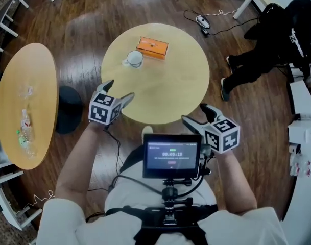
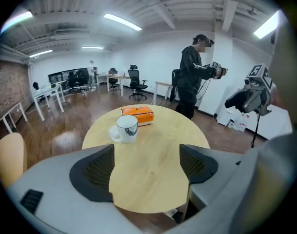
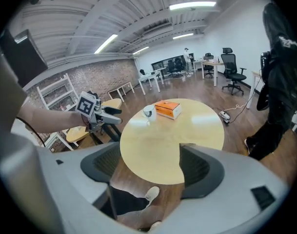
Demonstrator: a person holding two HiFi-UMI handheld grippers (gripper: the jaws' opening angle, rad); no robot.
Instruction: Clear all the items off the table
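Head view showed nothing cleared yet: the mug (image 1: 134,58) and orange box (image 1: 152,47) sat near the tabletop's (image 1: 170,83) far edge, while the left gripper (image 1: 121,89) and right gripper (image 1: 193,112) hovered by its near edge, jaws spread, empty.

Table (image 1: 181,80) showing pale wood, smooth, soft satin sheen. Mug (image 1: 135,58) gleaming white, looking like glazed ceramic. Orange box (image 1: 152,47) reading as card, mostly matt. Floor (image 1: 94,14) shining: dark wood planks, glossy, catching ceiling-light glare. Left claw (image 1: 120,90) and right claw (image 1: 194,113) showing matt grey plastic shells. Pads (image 2: 92,174) looking dark, rubbery, mesh-textured. Second table (image 1: 27,101) showing same pale smooth wood.
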